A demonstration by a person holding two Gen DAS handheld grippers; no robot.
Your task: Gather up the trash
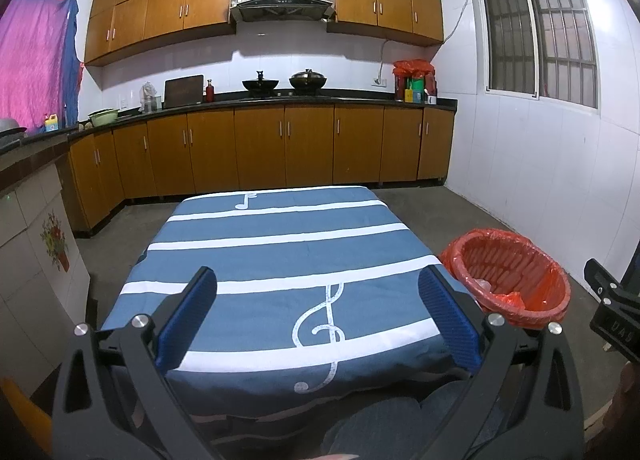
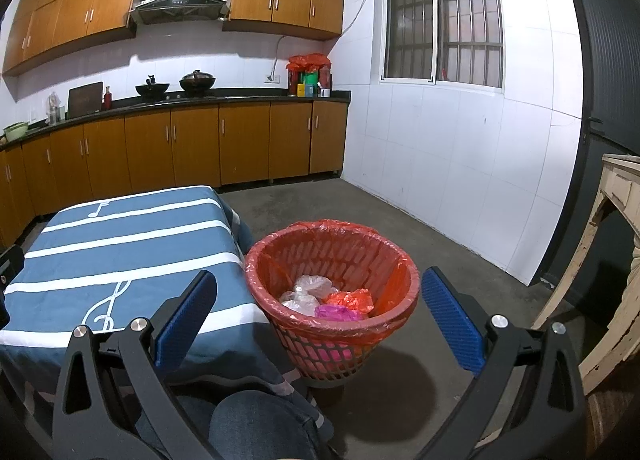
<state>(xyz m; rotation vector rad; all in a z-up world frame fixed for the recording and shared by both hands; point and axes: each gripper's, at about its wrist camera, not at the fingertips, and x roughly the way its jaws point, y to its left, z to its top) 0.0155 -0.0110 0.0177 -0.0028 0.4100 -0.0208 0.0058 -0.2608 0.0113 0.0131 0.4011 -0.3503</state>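
Observation:
A red trash basket point(image 2: 372, 256) lined with a red plastic bag stands on the floor right of the table. Inside lie crumpled clear bags point(image 2: 310, 288), an orange bag point(image 2: 352, 298) and a pink bag point(image 2: 340, 313). The basket also shows in the left wrist view point(image 1: 472, 256). My right gripper point(image 2: 318, 314) is open and empty, held above and in front of the basket. My left gripper point(image 1: 318, 314) is open and empty above the near end of the table point(image 1: 280, 260), which has a blue striped cloth with music notes. I see no trash on the cloth.
Brown kitchen cabinets point(image 1: 260, 148) and a dark counter with woks point(image 1: 308, 80) run along the back wall. A worn wooden table point(image 2: 616, 200) stands at the right. My knee in jeans point(image 2: 260, 428) is below the grippers. The concrete floor point(image 2: 400, 200) surrounds the basket.

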